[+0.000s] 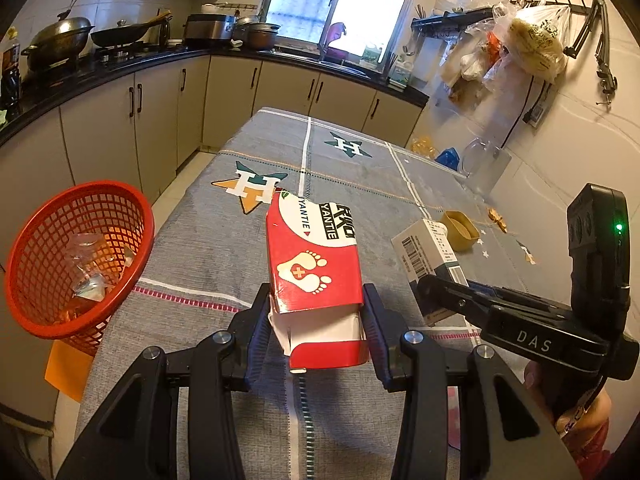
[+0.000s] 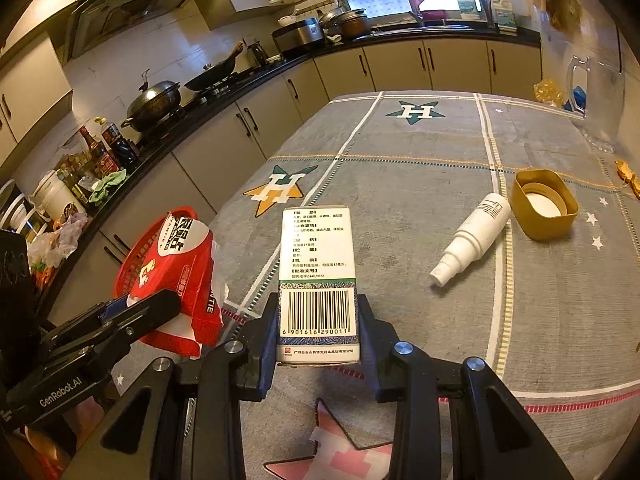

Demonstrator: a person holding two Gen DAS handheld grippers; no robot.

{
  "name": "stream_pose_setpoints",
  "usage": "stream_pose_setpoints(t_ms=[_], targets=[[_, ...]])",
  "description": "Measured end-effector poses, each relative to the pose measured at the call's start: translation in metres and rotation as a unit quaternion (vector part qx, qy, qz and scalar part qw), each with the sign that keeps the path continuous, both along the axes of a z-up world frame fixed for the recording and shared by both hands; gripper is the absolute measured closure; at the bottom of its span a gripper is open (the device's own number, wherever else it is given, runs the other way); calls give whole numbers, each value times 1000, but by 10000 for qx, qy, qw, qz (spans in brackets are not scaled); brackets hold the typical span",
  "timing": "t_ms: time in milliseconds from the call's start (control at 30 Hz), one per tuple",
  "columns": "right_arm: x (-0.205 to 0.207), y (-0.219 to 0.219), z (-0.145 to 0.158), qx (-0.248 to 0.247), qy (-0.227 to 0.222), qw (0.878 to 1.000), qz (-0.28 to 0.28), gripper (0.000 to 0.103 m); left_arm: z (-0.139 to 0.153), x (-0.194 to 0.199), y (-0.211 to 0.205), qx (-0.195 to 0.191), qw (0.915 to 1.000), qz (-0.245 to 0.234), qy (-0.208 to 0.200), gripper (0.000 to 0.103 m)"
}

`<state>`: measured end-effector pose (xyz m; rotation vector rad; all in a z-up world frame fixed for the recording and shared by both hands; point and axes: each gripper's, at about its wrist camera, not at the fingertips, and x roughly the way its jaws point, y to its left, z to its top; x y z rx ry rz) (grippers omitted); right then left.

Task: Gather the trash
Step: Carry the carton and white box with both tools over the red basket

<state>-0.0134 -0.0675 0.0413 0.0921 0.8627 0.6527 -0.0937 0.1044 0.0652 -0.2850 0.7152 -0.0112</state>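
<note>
1. Red-and-white carton (image 1: 316, 276), YANTIE printed on it, is clamped between the pads of the left gripper (image 1: 318, 320); near end flap open, long axis running straight out along the fingers, far end up over the table.
2. White medicine box (image 2: 318, 284) with a barcode panel is clamped in the right gripper (image 2: 318, 328); long axis also along the fingers, held above the grey tablecloth (image 2: 400, 184).
3. Both grippers sit side by side; in the left view the right gripper (image 1: 448, 286) and its box (image 1: 428, 252) are just right of the carton.
4. Red mesh basket (image 1: 80, 260) hangs off the left edge of the table, rim tilted toward the table, crumpled clear plastic (image 1: 96, 264) already inside.
5. Key relation: basket lies to the left and slightly forward of the left gripper, so the left hand is nearer; the right gripper has to cross behind or over the carton to reach it. In the right view the basket (image 2: 136, 264) is mostly hidden by the carton (image 2: 176, 264).
6. Judgement: carton likely goes in first, swung left and tipped end-first into the opening.
7. Farther out, still on the cloth: white spray bottle (image 2: 472, 240) lying on its side, nozzle toward the camera, and a gold square cap (image 2: 546, 204) just beyond it, open side up.
8. Clear pitcher (image 2: 596, 108) at the far right edge.
</note>
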Motion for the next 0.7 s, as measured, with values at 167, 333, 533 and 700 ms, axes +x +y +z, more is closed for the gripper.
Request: stream_pose_setpoints(t_ms=[167, 333, 533, 700], targets=[[1, -2, 0, 0, 8, 10000, 8, 65, 1, -2, 4, -15, 10000, 23, -32, 61], [0, 8, 3, -13, 12, 10000, 94, 65, 5, -7, 14, -46, 9999, 131, -99, 61], [-2, 30, 13, -17, -82, 9995, 314, 65, 10, -15, 33, -48, 9992, 358, -191, 61], [1, 62, 20, 107, -65, 9983, 573, 65, 17, -27, 55, -23, 9978, 630, -204, 61]])
